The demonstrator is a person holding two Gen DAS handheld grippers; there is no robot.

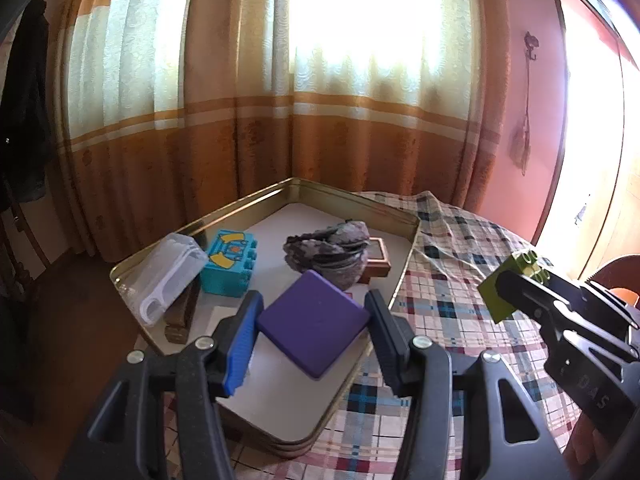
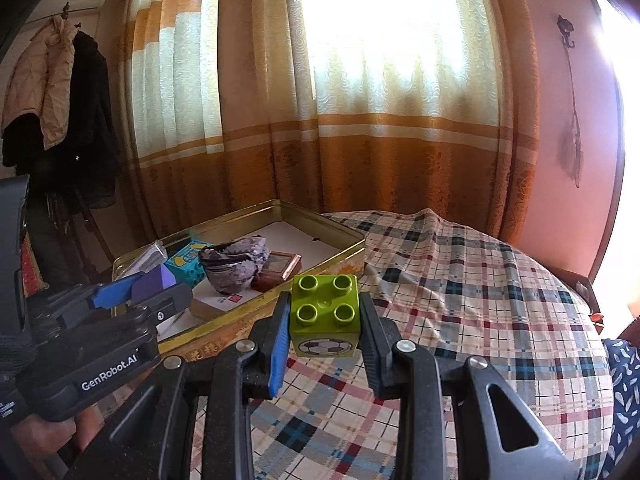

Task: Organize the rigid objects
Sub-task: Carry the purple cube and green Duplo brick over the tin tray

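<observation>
Purple block (image 1: 314, 328) is gripped corner to corner between the pads of the left claw (image 1: 314, 330), held tilted just above the near end of the gold tin tray (image 1: 348, 196). Green stud brick (image 2: 326, 314) is clamped in the right claw (image 2: 325, 320), studs up and a football print facing the camera, carried over the checked cloth (image 2: 460, 300) on the worktop, just beside the tray's near wall. From the left wrist view that brick (image 1: 516, 280) is seen off to the right, apart from the tray. Inside the tray, a teal printed brick (image 1: 228, 262) is seen standing towards the left, with a clear plastic box (image 1: 170, 276) leaning against the rim beside it. A grey-purple rock (image 1: 328, 252) is set near the middle, and a small brown wooden box (image 1: 378, 260) is found right behind it, touching or nearly so. Striped orange curtains (image 2: 320, 120) are lit brightly behind everything. Coats (image 2: 52, 100) are seen hanging at far left.
</observation>
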